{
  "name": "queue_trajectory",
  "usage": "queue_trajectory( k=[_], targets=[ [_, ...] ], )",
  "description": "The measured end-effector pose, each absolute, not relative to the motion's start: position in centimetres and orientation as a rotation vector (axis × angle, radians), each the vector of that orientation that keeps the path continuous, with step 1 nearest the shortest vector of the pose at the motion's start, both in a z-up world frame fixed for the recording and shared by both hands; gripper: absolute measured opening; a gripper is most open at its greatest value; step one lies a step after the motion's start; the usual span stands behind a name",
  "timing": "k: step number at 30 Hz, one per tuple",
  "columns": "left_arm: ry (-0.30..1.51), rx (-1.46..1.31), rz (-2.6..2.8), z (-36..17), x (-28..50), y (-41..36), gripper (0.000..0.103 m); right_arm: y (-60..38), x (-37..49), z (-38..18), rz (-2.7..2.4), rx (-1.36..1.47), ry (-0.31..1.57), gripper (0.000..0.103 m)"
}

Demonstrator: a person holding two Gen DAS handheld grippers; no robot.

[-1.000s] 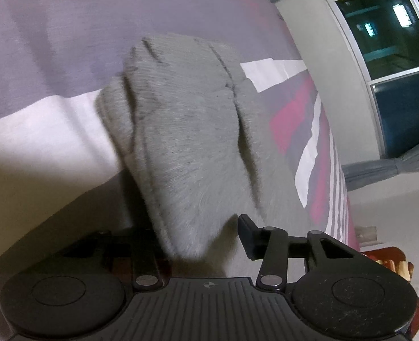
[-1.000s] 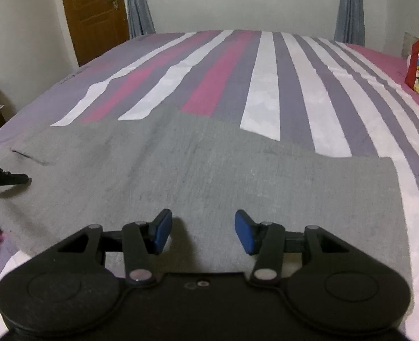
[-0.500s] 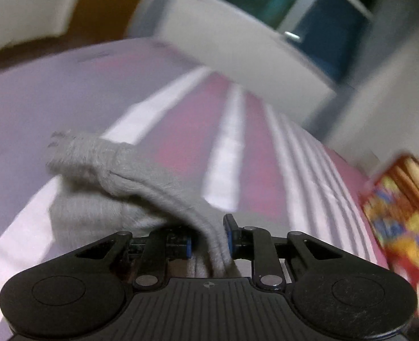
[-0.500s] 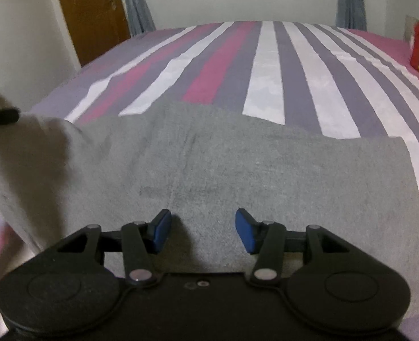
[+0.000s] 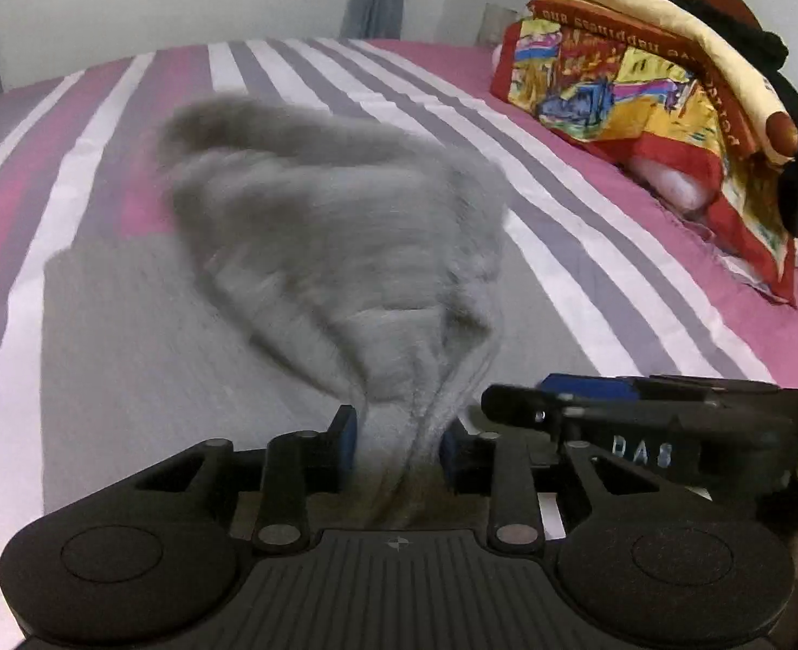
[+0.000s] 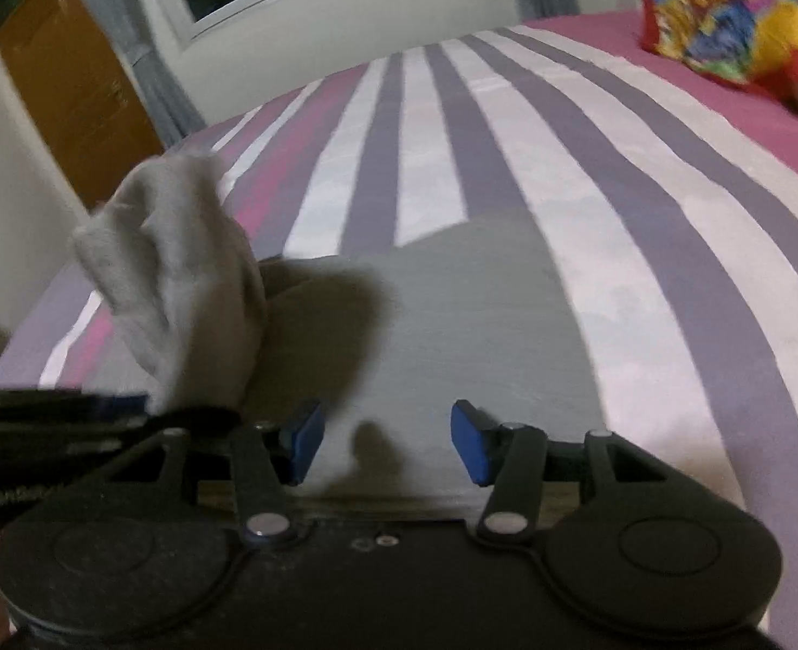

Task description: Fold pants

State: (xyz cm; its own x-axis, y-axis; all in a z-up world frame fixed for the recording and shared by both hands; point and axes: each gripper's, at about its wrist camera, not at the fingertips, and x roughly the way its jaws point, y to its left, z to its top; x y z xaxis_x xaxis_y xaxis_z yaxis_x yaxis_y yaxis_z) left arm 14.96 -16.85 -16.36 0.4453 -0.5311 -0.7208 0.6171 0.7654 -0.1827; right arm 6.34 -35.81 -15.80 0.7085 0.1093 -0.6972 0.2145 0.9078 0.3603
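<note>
Left gripper [image 5: 399, 447] pinching grey pants [image 5: 333, 249], striped bedspread [image 5: 588, 249]

– What are the pants [image 5: 344, 249] made of?
– Soft grey fleece, matt and fuzzy.
– And the bed [image 5: 588, 206]?
– Smooth striped cotton-like sheet. The left gripper [image 5: 399, 441] is matt black plastic, ribbed at the frame's bottom, with dull metal rivets.

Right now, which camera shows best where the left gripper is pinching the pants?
The left wrist view: the gray pants bunch between the left gripper fingertips. The right wrist view shows only the raised end of the pants and the left gripper's side.
</note>
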Motion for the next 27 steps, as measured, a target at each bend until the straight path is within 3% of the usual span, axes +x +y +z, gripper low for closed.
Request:
queue_trajectory(
  k=[4,7,9,12,19,21,25,27],
  targets=[
    [0.847,0.088,-0.719,-14.5,13.9,-16.4,0.032,-36.5,5.9,-16.0,-0.031,0.499,0.781,0.054],
    [0.830,0.035,-0.686,-13.9,14.4,-13.7,0.034,-36.2,5.6,-15.6,-0.016,0.523,0.755,0.064],
    [0.829,-0.020,-0.645,-13.5,14.9,-12.1,0.038,-36.3,5.2,-15.5,-0.005,0.538,0.752,0.065],
    [0.839,-0.055,-0.564,-14.6,15.7,-10.3,0.050,-36.3,5.3,-15.3,0.006,0.546,0.755,0.065],
    [0.939,-0.181,-0.462,-19.7,16.1,-6.9,0.051,-36.7,8.0,-16.3,0.006,0.660,0.785,0.067],
    [0.937,-0.215,-0.459,-20.2,16.1,-6.3,0.051,-36.9,9.1,-16.7,-0.004,0.689,0.788,0.057],
    [0.938,-0.212,-0.462,-20.4,16.1,-5.7,0.051,-37.2,10.2,-17.5,-0.050,0.756,0.784,0.053],
    [0.934,-0.201,-0.450,-20.4,16.2,-5.9,0.051,-36.5,9.8,-16.8,-0.055,0.703,0.755,0.044]
  ],
)
